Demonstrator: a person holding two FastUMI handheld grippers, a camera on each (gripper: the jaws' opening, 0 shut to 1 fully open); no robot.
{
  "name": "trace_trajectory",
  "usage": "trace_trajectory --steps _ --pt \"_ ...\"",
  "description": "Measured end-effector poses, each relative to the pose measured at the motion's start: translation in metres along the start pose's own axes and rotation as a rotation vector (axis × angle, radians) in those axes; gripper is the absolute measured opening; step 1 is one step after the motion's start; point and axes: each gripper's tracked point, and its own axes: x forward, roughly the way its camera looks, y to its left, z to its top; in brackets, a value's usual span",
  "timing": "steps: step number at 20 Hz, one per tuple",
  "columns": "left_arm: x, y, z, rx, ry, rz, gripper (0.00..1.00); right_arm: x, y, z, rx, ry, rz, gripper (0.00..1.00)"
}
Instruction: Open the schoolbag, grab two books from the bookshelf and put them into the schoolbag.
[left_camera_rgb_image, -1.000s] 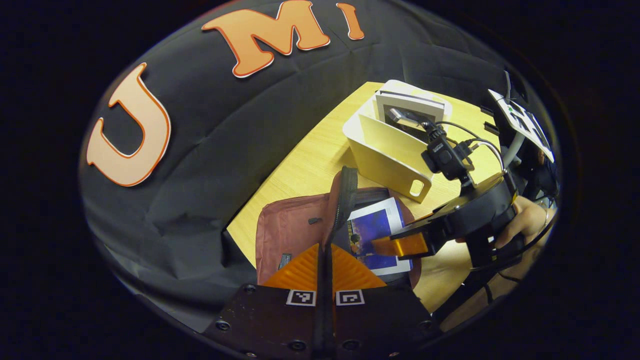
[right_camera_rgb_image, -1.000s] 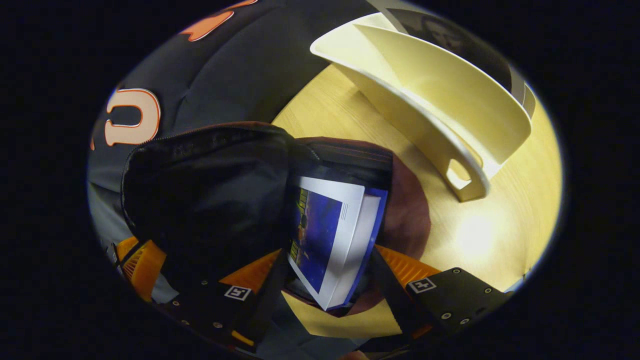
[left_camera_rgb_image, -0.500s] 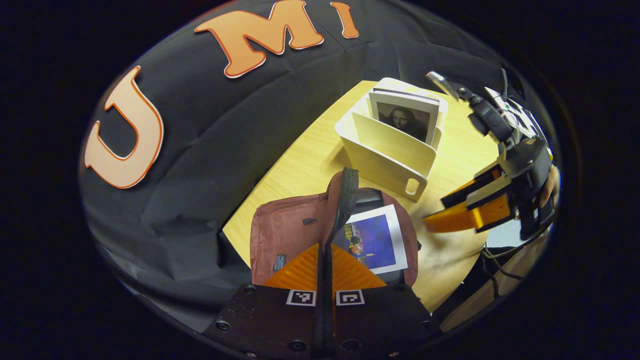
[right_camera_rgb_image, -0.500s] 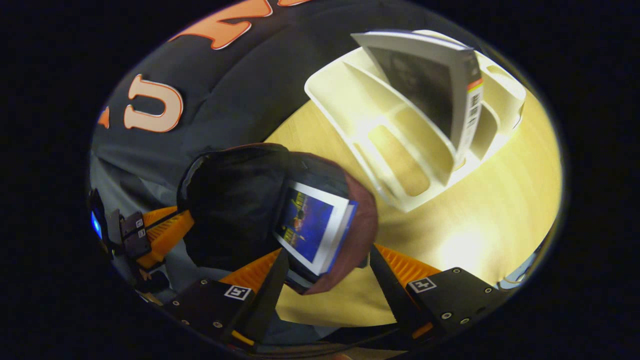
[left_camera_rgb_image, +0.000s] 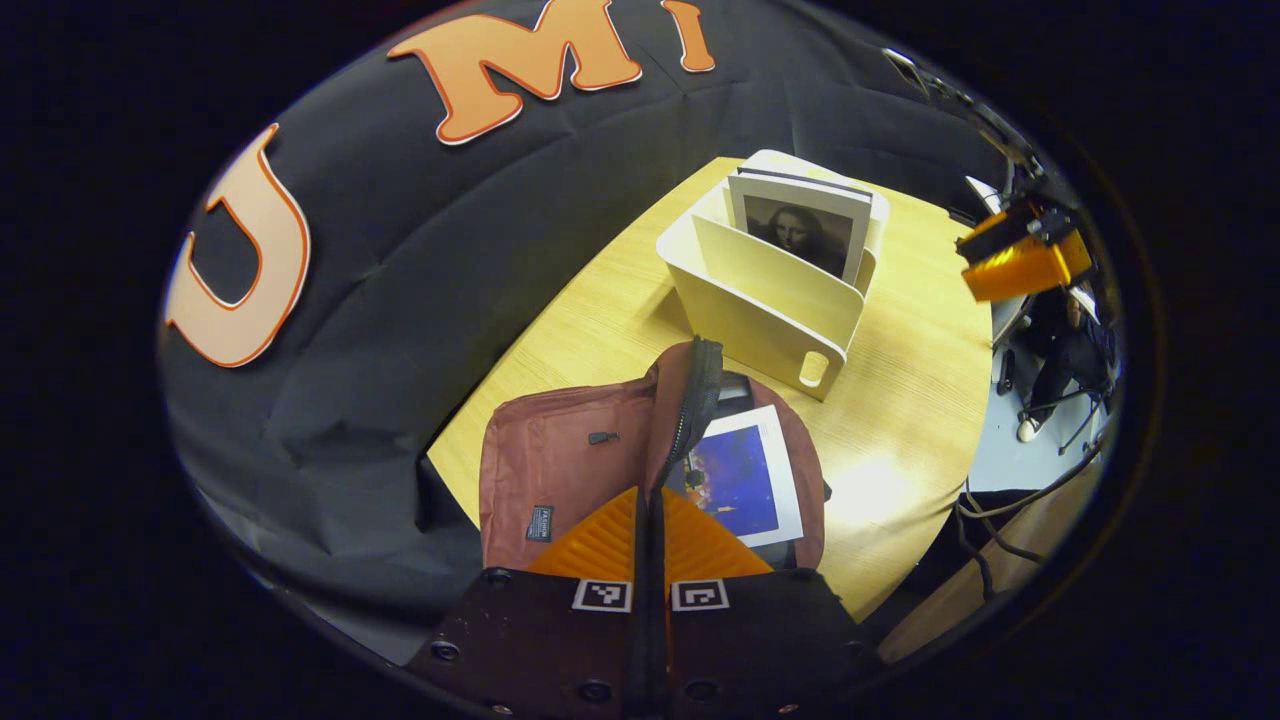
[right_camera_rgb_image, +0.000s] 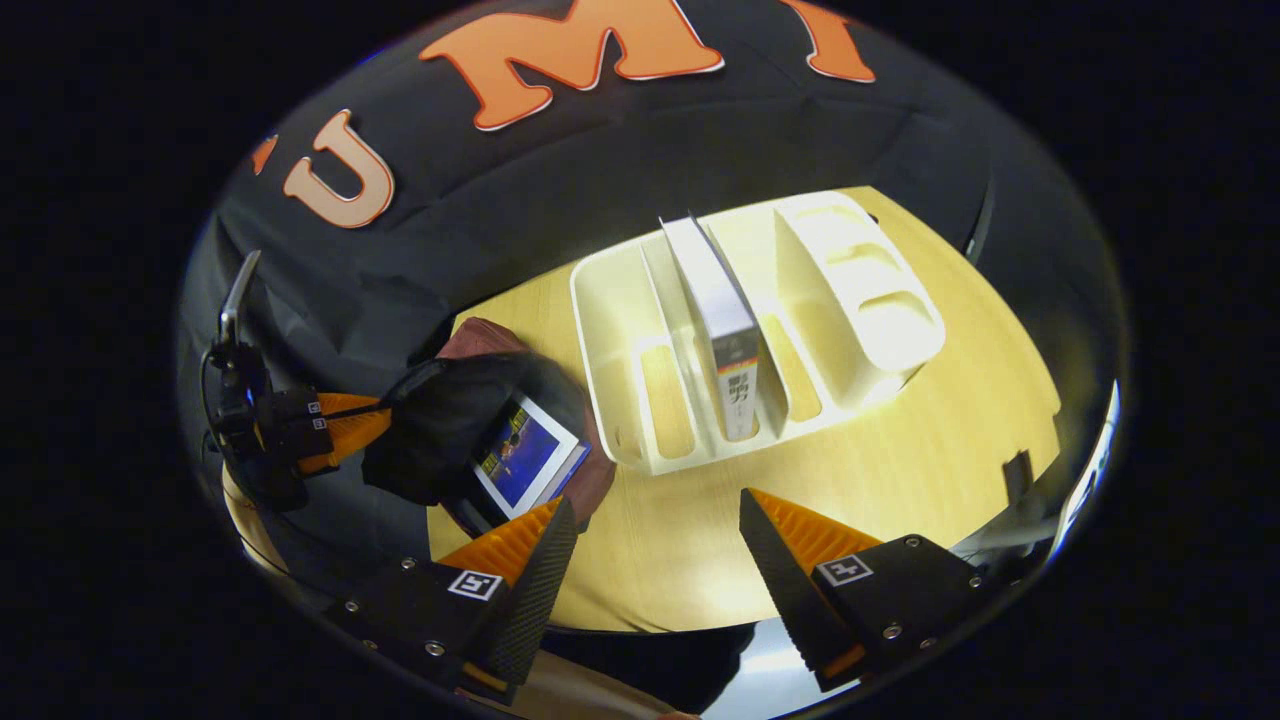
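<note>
Left gripper (left_camera_rgb_image: 650, 520) pinches the schoolbag (left_camera_rgb_image: 560, 470) flap; right gripper (right_camera_rgb_image: 655, 545), wide open, empty, hangs above bookshelf (right_camera_rgb_image: 740, 340).

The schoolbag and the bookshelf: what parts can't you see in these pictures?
- Inside of the schoolbag: left gripper view, hidden beneath the blue book and the flap that the left claw pinches.
- Bookshelf book: right gripper view, edge-on, so its cover is hidden.
- Right claw: left gripper view, cut off at the edge.
</note>
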Motion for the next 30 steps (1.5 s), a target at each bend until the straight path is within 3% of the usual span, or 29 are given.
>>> trace_trajectory --steps 4,6,13,19,24,27,29,30 --pt "0.002 -0.003 -0.002 -0.001 0.006 -0.005 0.01 -0.014 -0.001 0.053 -0.060 -0.009 0.012 0.98" --pt "0.002 -0.003 -0.003 -0.007 0.009 -0.005 0.01 -0.007 -0.015 0.080 -0.096 -0.003 -0.031 0.98" --pt "0.002 -0.002 -0.014 -0.041 0.031 -0.005 0.01 0.056 -0.025 0.138 -0.124 0.117 -0.076 0.98" --pt "0.006 0.001 -0.015 -0.046 0.049 -0.006 0.01 0.114 -0.040 0.133 -0.147 0.300 -0.149 0.98" --pt "0.009 0.000 -0.018 -0.055 0.059 -0.013 0.01 0.129 -0.051 0.124 -0.181 0.386 -0.215 0.96" --pt "0.010 0.001 -0.019 -0.061 0.065 -0.014 0.01 0.135 -0.049 0.120 -0.174 0.403 -0.217 0.71" --pt "0.010 0.001 -0.020 -0.063 0.066 -0.014 0.01 0.135 -0.048 0.119 -0.168 0.414 -0.218 0.36" --pt "0.010 0.001 -0.021 -0.064 0.066 -0.016 0.01 0.135 -0.048 0.119 -0.165 0.410 -0.222 0.36"
